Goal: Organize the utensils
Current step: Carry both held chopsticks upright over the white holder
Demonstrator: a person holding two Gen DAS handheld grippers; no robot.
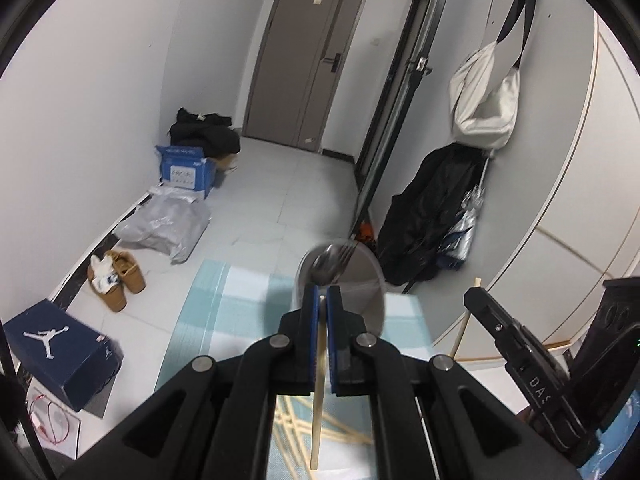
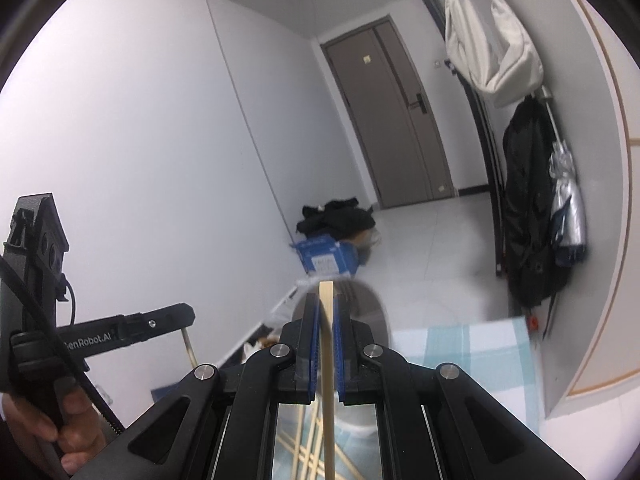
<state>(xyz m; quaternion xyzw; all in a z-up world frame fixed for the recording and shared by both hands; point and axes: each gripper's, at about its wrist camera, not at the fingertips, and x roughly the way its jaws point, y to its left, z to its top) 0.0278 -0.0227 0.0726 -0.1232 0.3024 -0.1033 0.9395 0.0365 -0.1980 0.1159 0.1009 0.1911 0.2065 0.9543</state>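
While a fork [image 1: 334, 258] already stands in the holder cup [image 1: 360, 300], each tool, left tool [image 1: 321, 300] and right tool [image 2: 326, 312], is clamped on one chopstick [image 2: 326, 340], with more chopsticks [image 2: 308, 456] waiting on the worktop [image 1: 224, 312].

Checked blue-white cloth [image 1: 248, 300] carries loose chopsticks [image 2: 308, 454].

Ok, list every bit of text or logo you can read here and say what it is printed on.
"enRobot.AI": side of the left gripper, first letters hidden.
"DAS": finger of the right gripper, rest cut off.
Jumpman logo, no words: dark blue shoebox.
Print on the blue carton: too blurred to read.
Small sign on the door: too small to read.
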